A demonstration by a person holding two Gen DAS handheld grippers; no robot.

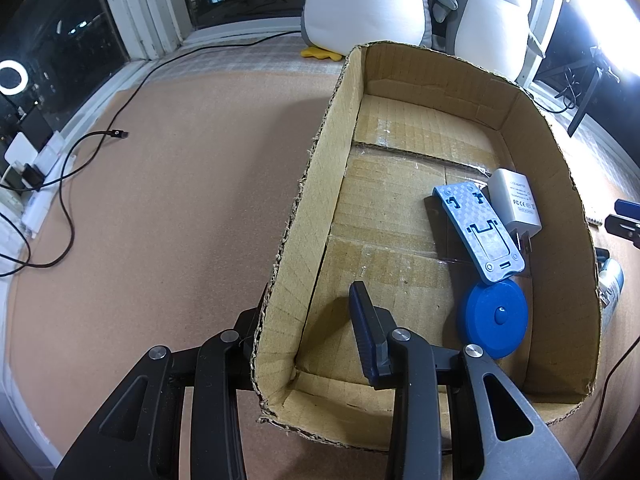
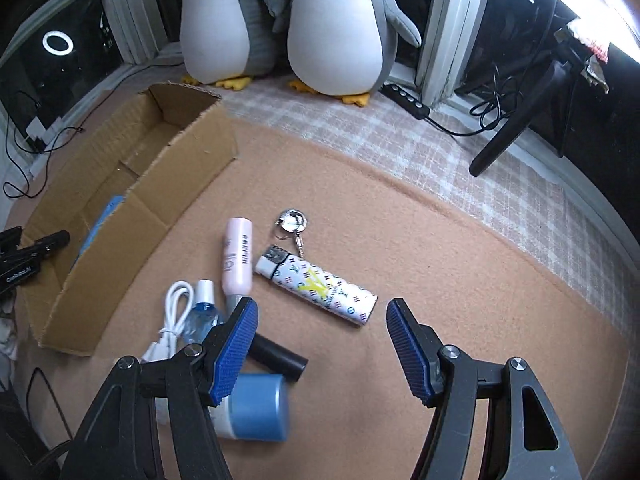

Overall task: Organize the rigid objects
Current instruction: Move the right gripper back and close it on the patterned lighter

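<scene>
My left claw (image 1: 308,332) straddles the near left wall of the cardboard box (image 1: 304,200), one finger inside and one outside; whether it pinches the wall I cannot tell. Ahead to its right in the box lie a blue disc (image 1: 494,318), a blue stand (image 1: 478,230) and a white adapter (image 1: 514,204). My right claw (image 2: 320,320) gapes wide just short of the patterned lighter (image 2: 320,286); a pink tube (image 2: 238,260) lies ahead-left.

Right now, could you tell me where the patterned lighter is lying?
In the right wrist view the patterned lighter lies on the brown mat, right of the pink tube, just below the keyring.
</scene>
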